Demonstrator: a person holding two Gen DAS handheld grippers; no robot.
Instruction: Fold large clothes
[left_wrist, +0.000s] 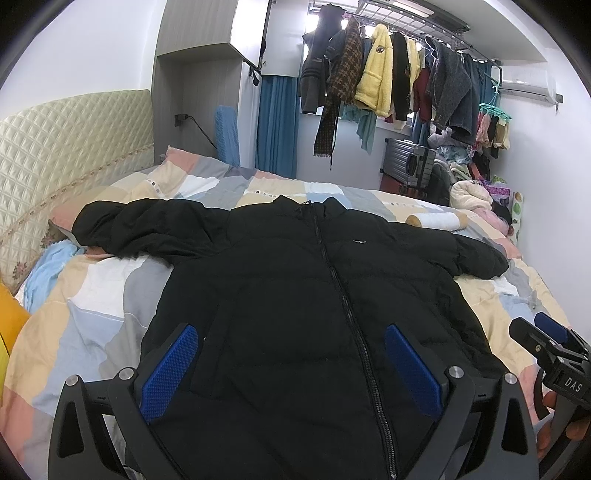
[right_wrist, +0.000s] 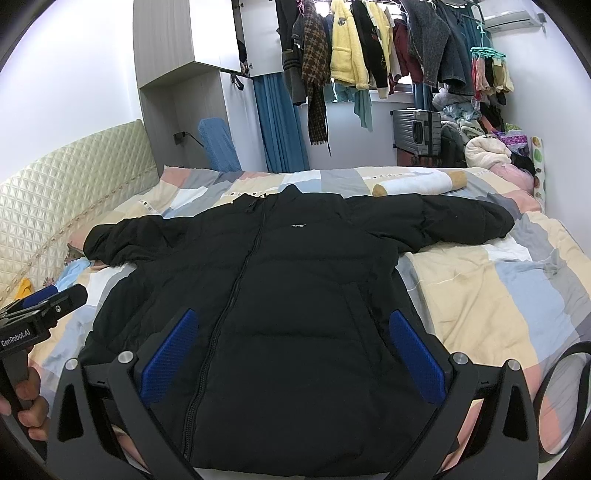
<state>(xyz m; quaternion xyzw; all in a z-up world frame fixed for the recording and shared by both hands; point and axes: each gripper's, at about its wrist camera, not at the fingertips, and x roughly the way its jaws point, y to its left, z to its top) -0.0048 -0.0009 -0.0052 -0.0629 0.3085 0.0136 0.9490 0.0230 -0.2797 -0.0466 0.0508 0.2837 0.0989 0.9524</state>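
A black puffer jacket (left_wrist: 295, 280) lies flat and zipped, front up, on the bed, sleeves spread left and right; it also shows in the right wrist view (right_wrist: 295, 266). My left gripper (left_wrist: 291, 354) is open and empty, hovering over the jacket's lower left half, its blue pads (left_wrist: 173, 365) wide apart. My right gripper (right_wrist: 295, 343) is open and empty over the jacket's lower right half. The right gripper also shows at the right edge of the left wrist view (left_wrist: 550, 339), and the left gripper at the left edge of the right wrist view (right_wrist: 48, 302).
The bed has a patchwork quilt (left_wrist: 110, 288) and a quilted cream headboard (left_wrist: 55, 147) on the left. A white bolster (right_wrist: 417, 184) lies beyond the jacket. Hanging clothes (left_wrist: 388, 74), a grey suitcase (left_wrist: 410, 158) and a clothes pile (right_wrist: 487, 147) stand behind.
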